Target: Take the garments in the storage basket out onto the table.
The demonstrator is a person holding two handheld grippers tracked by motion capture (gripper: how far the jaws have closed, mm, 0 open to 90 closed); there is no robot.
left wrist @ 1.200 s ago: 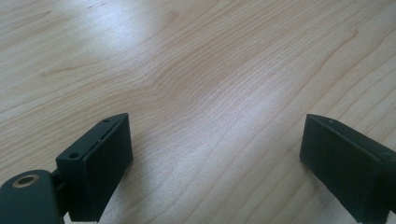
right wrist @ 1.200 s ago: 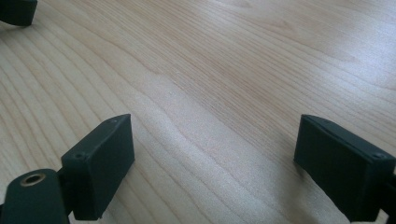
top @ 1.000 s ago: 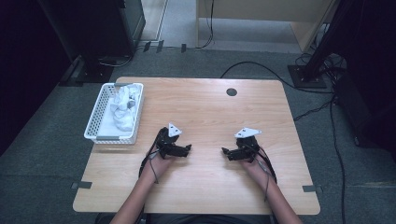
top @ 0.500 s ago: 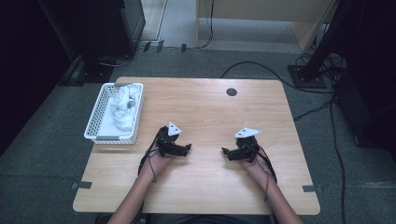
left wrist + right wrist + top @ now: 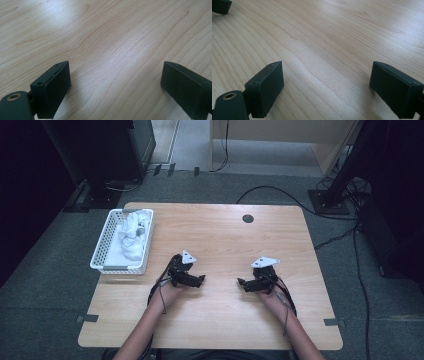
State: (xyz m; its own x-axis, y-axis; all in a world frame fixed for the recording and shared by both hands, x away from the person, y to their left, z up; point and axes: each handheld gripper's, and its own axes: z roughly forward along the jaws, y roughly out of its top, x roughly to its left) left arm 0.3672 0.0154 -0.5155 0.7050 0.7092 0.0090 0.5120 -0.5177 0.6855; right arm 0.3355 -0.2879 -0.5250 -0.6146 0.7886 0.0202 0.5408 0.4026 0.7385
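Note:
Both grippers rest low over the wooden table (image 5: 220,235), pointing toward each other across its middle. My left gripper (image 5: 201,280) is held by the left hand and stands open; in the left gripper view its two black jaws are wide apart with bare wood between them (image 5: 115,85). My right gripper (image 5: 241,283) is also open, and in the right gripper view nothing lies between its jaws (image 5: 327,85). A dark tip of the left gripper (image 5: 220,6) shows at the top left corner of the right gripper view.
A white slotted basket (image 5: 102,251) holding crumpled white cloth (image 5: 132,236) sits at the table's left edge. A round black cable hole (image 5: 248,218) lies near the far edge. Cables (image 5: 280,195) run over the grey carpet beyond, with dark stands at both sides.

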